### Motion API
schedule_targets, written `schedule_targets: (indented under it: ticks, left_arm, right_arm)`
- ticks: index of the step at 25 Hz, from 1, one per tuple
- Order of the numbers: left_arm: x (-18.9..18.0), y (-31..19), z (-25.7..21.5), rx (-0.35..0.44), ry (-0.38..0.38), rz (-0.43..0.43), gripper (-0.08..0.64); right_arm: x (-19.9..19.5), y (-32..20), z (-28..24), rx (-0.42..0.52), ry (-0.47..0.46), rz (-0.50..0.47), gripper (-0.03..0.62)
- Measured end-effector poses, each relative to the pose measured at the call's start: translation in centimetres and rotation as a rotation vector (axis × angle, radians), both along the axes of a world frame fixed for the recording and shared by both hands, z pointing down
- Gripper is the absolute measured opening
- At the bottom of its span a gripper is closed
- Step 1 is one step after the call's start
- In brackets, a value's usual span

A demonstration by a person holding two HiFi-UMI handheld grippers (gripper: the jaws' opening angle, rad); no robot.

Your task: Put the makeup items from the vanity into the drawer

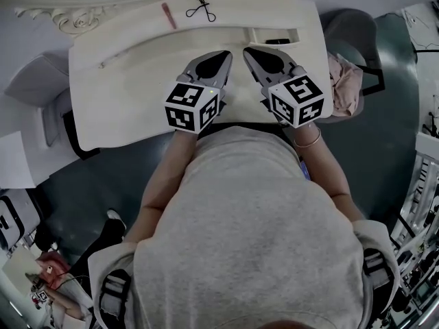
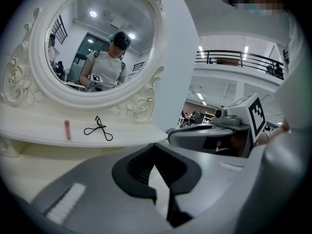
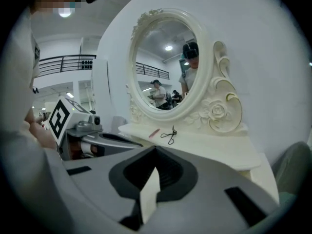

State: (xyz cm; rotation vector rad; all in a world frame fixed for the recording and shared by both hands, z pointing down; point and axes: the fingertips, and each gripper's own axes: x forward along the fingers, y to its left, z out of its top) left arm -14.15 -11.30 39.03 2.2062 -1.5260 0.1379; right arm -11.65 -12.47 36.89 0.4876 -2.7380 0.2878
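Observation:
A pink lipstick tube and a black eyelash curler lie side by side on the white vanity's raised back shelf, under the mirror. My left gripper and right gripper hover next to each other over the lower tabletop, well short of both items. Both are shut and hold nothing. A shallow open drawer-like recess to the right of the shelf has a dark item inside.
An oval mirror in an ornate white frame stands behind the shelf. A grey chair with a pink cloth stands right of the vanity. The person's torso presses against the table's front edge.

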Motion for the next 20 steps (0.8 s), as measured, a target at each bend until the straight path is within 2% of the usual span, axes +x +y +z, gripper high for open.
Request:
schedule_targets:
  ticks: [4, 9, 20]
  left_arm:
    - [-0.3, -0.2, 0.0, 0.008, -0.016, -0.010, 0.009]
    - [-0.6, -0.1, 0.0, 0.007, -0.001, -0.020, 0.009]
    - [-0.2, -0.7, 0.3, -0.002, 0.017, -0.007, 0.009]
  right_arm:
    - [-0.1, 0.1, -0.1, 0.047, 0.052, -0.060, 0.008]
    - [0.4, 0.1, 0.0, 0.074, 0.101, -0.092, 0.008]
    - [1.8, -0.4, 0.8, 0.047, 0.144, -0.087, 0.008]
